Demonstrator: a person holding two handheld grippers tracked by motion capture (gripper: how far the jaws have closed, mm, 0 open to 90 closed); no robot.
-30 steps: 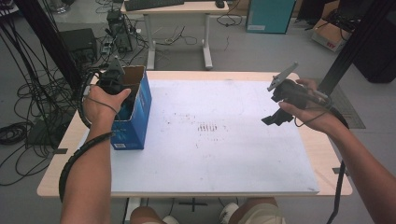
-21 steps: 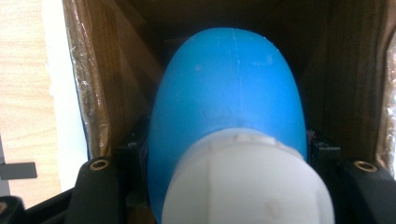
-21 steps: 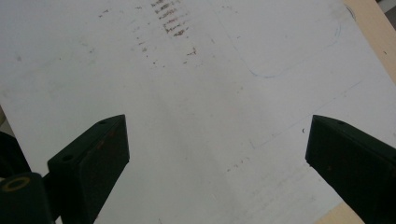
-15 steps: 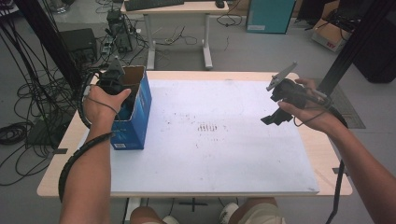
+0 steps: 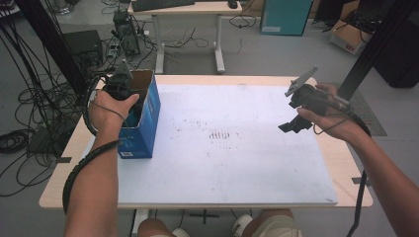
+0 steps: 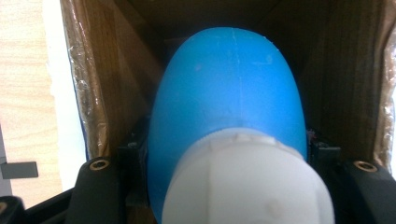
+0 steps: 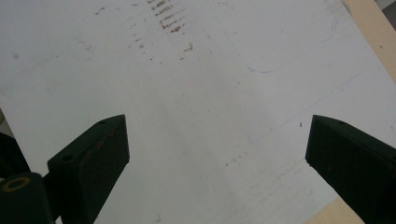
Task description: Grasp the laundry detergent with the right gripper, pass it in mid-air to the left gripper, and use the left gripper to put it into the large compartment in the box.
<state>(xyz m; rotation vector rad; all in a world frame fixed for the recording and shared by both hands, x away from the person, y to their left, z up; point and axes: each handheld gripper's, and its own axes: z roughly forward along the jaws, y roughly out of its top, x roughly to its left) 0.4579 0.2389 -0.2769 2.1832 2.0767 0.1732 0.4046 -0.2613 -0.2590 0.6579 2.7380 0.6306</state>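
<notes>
White table sheet [image 5: 237, 163] unchanged; left hand-held gripper [image 5: 121, 84] still clamps blue bottle [image 6: 226, 88] inside box [image 5: 143, 123]; right hand-held gripper [image 7: 217, 154] stays spread.

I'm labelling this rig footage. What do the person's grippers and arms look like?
Both grippers are black. The left gripper trails a thick black cable along a bare forearm. The right gripper carries a grey three-cornered plate, has blocky jaws with small round holes, and a thin cable looping by the hand.

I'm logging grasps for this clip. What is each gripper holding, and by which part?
The left gripper clamps a blue bottle just below its white cap, inside the box. The right gripper holds nothing.
</notes>
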